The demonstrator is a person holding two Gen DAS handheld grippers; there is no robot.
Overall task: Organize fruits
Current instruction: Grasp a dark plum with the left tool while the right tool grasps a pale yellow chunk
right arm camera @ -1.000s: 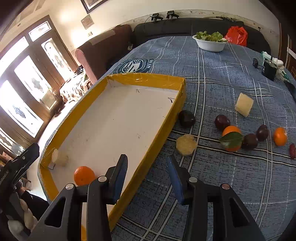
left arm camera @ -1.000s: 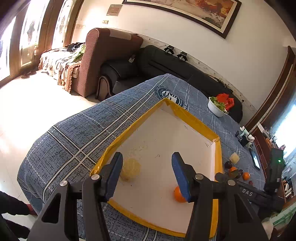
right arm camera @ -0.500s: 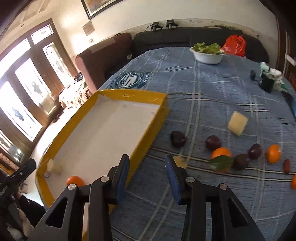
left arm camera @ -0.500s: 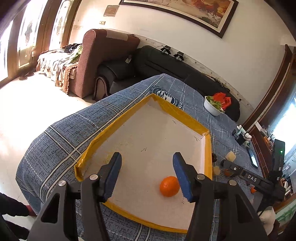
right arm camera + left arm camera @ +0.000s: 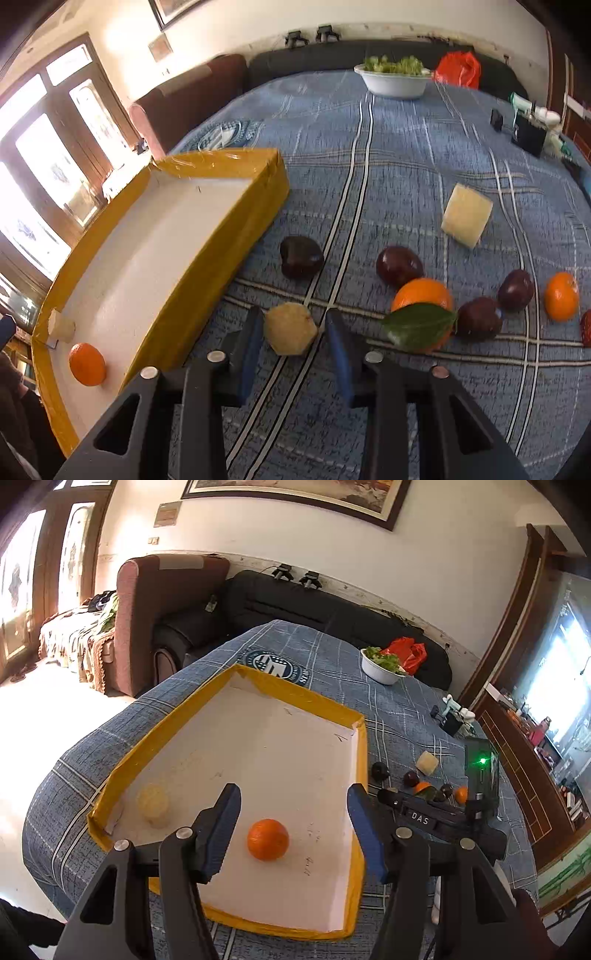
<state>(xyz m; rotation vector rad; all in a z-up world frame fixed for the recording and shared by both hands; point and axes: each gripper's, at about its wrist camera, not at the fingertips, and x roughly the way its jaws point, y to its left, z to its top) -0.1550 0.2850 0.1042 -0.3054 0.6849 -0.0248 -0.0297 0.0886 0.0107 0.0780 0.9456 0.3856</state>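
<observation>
A yellow-rimmed white tray (image 5: 177, 734) (image 5: 258, 192) lies on the blue checked tablecloth. In it sit an orange (image 5: 267, 839) (image 5: 87, 363) and a pale fruit chunk (image 5: 153, 805) (image 5: 61, 326). My left gripper (image 5: 293, 827) is open and empty, above the tray with the orange between its fingers' line of sight. My right gripper (image 5: 295, 347) is open, low over the cloth, with a pale yellow fruit piece (image 5: 290, 328) between its fingers; the pads are not touching it. The right gripper also shows in the left wrist view (image 5: 384, 795).
On the cloth right of the tray lie several dark plums (image 5: 301, 256), an orange with a leaf (image 5: 423, 306), a small orange (image 5: 561, 295) and a pale cut block (image 5: 467, 219). A white salad bowl (image 5: 395, 79) and a red bag (image 5: 458, 68) stand far back.
My right gripper has moved forward and down to bracket the pale yellow fruit piece. My left gripper has drawn back over the tray, so the orange now sits centred between its fingers.
</observation>
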